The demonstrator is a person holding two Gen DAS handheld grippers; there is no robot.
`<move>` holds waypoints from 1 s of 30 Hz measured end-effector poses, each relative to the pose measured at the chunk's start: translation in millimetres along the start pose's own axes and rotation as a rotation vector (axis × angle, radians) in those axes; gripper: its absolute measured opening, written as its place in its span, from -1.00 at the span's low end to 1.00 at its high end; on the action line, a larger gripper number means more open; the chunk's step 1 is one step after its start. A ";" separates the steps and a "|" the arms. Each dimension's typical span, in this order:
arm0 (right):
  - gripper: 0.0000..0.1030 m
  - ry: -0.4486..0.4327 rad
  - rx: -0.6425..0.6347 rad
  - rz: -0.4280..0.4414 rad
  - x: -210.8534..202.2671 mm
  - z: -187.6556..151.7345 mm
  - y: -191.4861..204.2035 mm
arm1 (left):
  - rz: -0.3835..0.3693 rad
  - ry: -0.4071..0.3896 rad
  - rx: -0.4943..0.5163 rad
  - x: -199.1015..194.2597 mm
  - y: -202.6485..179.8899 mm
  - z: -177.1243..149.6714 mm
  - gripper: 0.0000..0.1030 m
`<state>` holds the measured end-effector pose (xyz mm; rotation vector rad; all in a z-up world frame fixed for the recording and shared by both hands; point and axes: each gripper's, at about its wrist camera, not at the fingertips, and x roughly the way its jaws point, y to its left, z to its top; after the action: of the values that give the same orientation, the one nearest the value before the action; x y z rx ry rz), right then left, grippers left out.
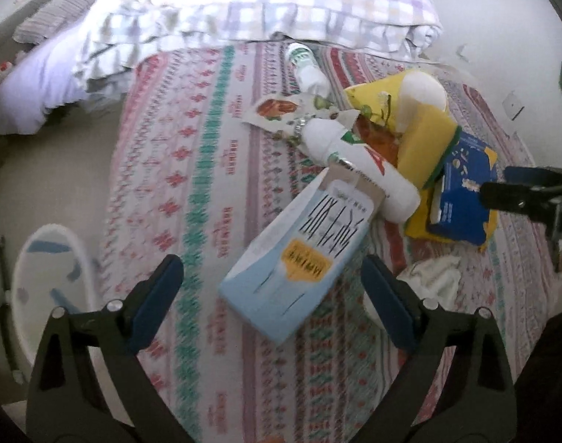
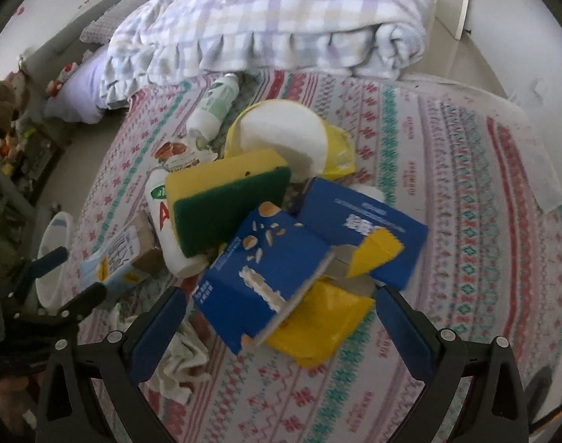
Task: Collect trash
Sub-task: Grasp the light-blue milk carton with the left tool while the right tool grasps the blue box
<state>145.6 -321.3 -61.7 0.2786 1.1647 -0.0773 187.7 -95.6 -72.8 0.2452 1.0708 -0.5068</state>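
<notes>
While both tools gape, left tool (image 1: 271,288) straddles pale carton (image 1: 295,254), right tool (image 2: 281,313) blue box (image 2: 281,258).

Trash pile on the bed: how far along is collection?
Done: nothing visibly; the pile sits on the bedspread. In hand: nothing. The left gripper is open over the pale blue carton, the right gripper open over the blue box. Left: both of those, the white bottle, small bottle, sponge, yellow bag, tissue.
</notes>
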 end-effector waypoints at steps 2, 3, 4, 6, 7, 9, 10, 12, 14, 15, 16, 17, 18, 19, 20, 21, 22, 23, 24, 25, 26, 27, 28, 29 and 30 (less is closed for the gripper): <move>1.00 0.013 0.004 0.009 7.6 3.7 2.8 | -0.015 0.006 0.009 5.9 -3.6 1.9 0.84; 1.00 0.022 0.007 0.013 11.8 5.4 4.1 | -0.019 0.010 0.014 8.2 -5.4 1.9 0.81; 1.00 0.028 0.009 0.015 15.5 6.9 5.8 | -0.027 0.015 0.017 10.4 -6.6 2.1 0.78; 1.00 0.035 0.002 0.006 22.3 8.6 10.0 | -0.042 0.030 0.015 15.4 -7.4 0.9 0.72; 1.00 0.037 -0.002 0.000 25.0 9.2 12.4 | -0.037 0.032 0.017 17.0 -8.6 0.6 0.71; 1.00 0.040 -0.007 -0.010 30.3 10.3 15.2 | -0.039 0.043 0.016 20.3 -9.7 0.8 0.59; 1.00 0.041 -0.008 -0.014 33.1 11.6 16.4 | -0.043 0.052 0.009 21.9 -9.4 0.9 0.57; 1.00 0.045 -0.008 -0.023 37.7 12.0 18.4 | -0.044 0.055 -0.003 21.9 -8.7 -0.5 0.55; 0.94 0.048 -0.011 -0.035 42.4 12.4 20.1 | -0.047 0.059 -0.018 20.8 -8.7 -1.1 0.52; 0.90 0.052 -0.011 -0.040 44.8 12.4 20.6 | -0.051 0.060 -0.027 19.9 -8.5 -1.4 0.49; 0.84 0.055 -0.012 -0.046 46.7 12.0 20.5 | -0.058 0.062 -0.039 19.2 -8.7 -1.5 0.47; 0.78 0.058 -0.015 -0.051 48.2 11.8 20.1 | -0.062 0.064 -0.048 18.4 -8.8 -2.0 0.43; 0.62 0.058 -0.017 -0.053 48.5 10.8 20.3 | -0.067 0.068 -0.058 17.0 -9.2 -2.0 0.38; 0.60 0.061 -0.020 -0.053 48.9 10.6 19.6 | -0.069 0.068 -0.065 16.7 -9.0 -2.1 0.35; 0.59 0.057 -0.024 -0.050 48.3 10.5 19.3 | -0.070 0.068 -0.075 15.1 -9.2 -2.2 0.30; 0.57 0.054 -0.029 -0.052 47.2 10.5 19.0 | -0.071 0.069 -0.082 13.9 -9.5 -2.5 0.27; 0.55 0.046 -0.034 -0.054 44.9 10.4 18.3 | -0.072 0.066 -0.092 11.9 -9.6 -3.0 0.26; 0.51 0.038 -0.036 -0.055 40.4 8.9 17.5 | -0.072 0.063 -0.097 9.9 -10.1 -3.8 0.24; 0.51 0.030 -0.039 -0.054 35.8 7.5 16.2 | -0.072 0.059 -0.101 7.9 -10.5 -4.4 0.22; 0.51 0.022 -0.037 -0.051 31.7 6.3 14.3 | -0.071 0.054 -0.105 5.0 -11.0 -4.8 0.21; 0.51 0.015 -0.033 -0.046 27.7 6.0 11.6 | -0.071 0.047 -0.108 2.1 -10.8 -5.6 0.20; 0.51 0.007 -0.029 -0.037 23.2 5.6 9.0 | -0.071 0.041 -0.112 -1.0 -10.3 -6.2 0.19; 0.51 -0.001 -0.024 -0.029 18.7 5.2 6.3 | -0.072 0.035 -0.116 -3.6 -9.9 -6.1 0.19; 0.51 -0.010 -0.017 -0.022 14.3 5.5 2.6 | -0.075 0.027 -0.121 -7.0 -9.2 -6.8 0.18; 0.51 -0.017 -0.012 -0.016 9.6 5.3 -1.2 | -0.076 0.022 -0.124 -9.3 -8.5 -7.3 0.18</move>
<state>153.9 -323.0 -68.7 0.2577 1.1505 -0.0868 174.2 -97.3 -67.6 0.1019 1.1314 -0.5046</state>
